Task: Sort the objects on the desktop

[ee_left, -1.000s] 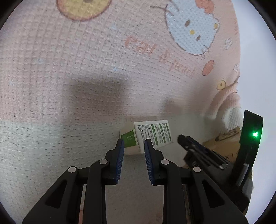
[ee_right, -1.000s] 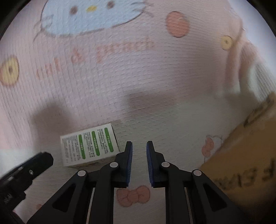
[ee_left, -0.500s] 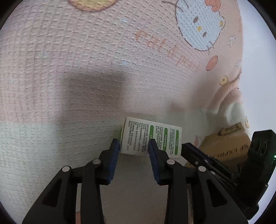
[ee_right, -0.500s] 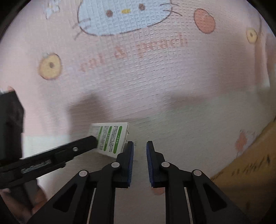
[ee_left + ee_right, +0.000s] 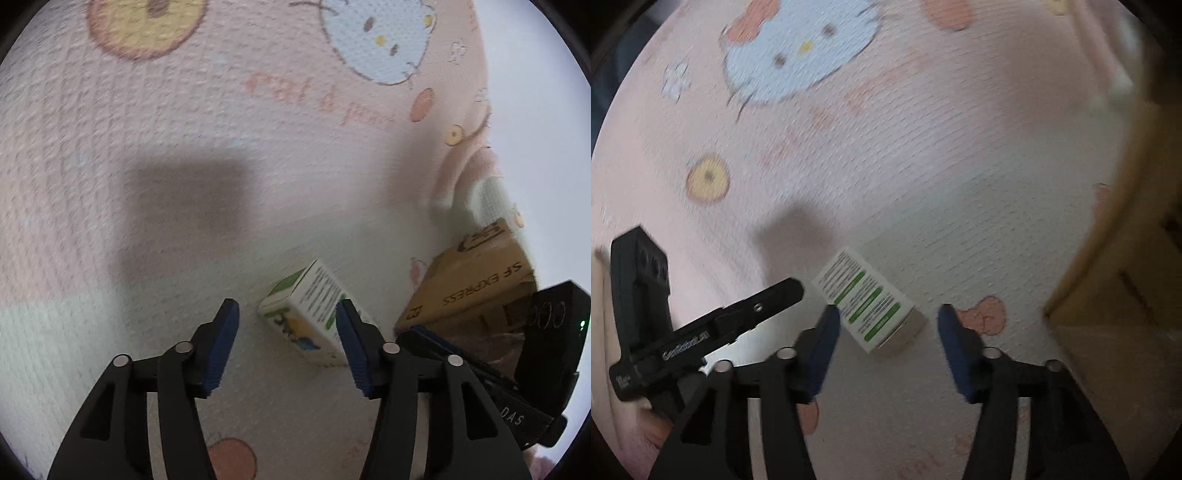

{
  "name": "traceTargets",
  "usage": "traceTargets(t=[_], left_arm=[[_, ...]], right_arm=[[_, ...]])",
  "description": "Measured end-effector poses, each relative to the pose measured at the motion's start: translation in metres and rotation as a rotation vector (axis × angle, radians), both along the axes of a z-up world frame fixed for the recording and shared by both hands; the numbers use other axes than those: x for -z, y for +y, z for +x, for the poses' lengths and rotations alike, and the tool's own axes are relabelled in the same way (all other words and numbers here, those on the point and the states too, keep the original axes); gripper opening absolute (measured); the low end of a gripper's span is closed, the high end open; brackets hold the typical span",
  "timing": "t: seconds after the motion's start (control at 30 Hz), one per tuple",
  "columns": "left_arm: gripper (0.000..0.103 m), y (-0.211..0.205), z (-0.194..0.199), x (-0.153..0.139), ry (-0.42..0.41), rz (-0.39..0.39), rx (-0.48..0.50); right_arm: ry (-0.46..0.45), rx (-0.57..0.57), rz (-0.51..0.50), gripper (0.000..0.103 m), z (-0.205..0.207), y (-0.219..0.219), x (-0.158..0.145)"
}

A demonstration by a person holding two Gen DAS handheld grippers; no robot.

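A small white carton with green bands lies on its side on the pink cartoon-print cloth. My left gripper hangs just above it, jaws opening. The carton sits in the gap close to the right finger, and no pad presses on it. In the right wrist view the same carton lies slantwise. Its near end is between the opening jaws of my right gripper, closer to the left finger and untouched. Both grippers point steeply down at the carton from opposite sides.
A brown cardboard shipping box stands open just right of the carton and shows as a tan wall in the right wrist view. The other gripper's black housing crowds the lower right. The cloth's edge lies beyond the box.
Both pairs of jaws have spread from nearly shut to wide. My right gripper has swung over so the carton now lies between its fingers. In the left view the carton has turned.
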State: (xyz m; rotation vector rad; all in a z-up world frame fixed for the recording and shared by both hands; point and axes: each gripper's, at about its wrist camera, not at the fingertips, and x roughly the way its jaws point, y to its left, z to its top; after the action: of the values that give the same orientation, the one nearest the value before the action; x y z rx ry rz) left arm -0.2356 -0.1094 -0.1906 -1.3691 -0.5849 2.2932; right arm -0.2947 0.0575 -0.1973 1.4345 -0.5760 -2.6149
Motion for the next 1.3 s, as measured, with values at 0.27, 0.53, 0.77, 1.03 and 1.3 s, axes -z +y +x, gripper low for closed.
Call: traceTargets(t=[0.27, 0.53, 0.77, 1.03, 1.3], left_arm=[[0.060, -0.007, -0.027, 0.022, -0.071, 0.122, -0.023], [0.060, 0.009, -0.029, 0.039, -0.098, 0.136, 0.019], [0.059, 0.024, -0.016, 0.044, -0.069, 0.127, -0.011], [0.028, 0.019, 0.014, 0.040, -0.072, 0.182, -0.048], [0.029, 0.030, 0.030, 0.023, -0.065, 0.067, -0.013]], right_arm=[[0.031, 0.081, -0.050, 0.063, 0.000, -0.021, 0.018], [-0.052, 0.231, -0.163, 0.062, -0.003, -0.008, 0.054], [-0.105, 0.310, -0.369, 0.054, -0.012, 0.011, 0.069], [-0.052, 0.210, -0.275, 0.041, -0.013, -0.010, 0.056], [-0.091, 0.212, -0.298, 0.038, 0.015, 0.005, 0.051]])
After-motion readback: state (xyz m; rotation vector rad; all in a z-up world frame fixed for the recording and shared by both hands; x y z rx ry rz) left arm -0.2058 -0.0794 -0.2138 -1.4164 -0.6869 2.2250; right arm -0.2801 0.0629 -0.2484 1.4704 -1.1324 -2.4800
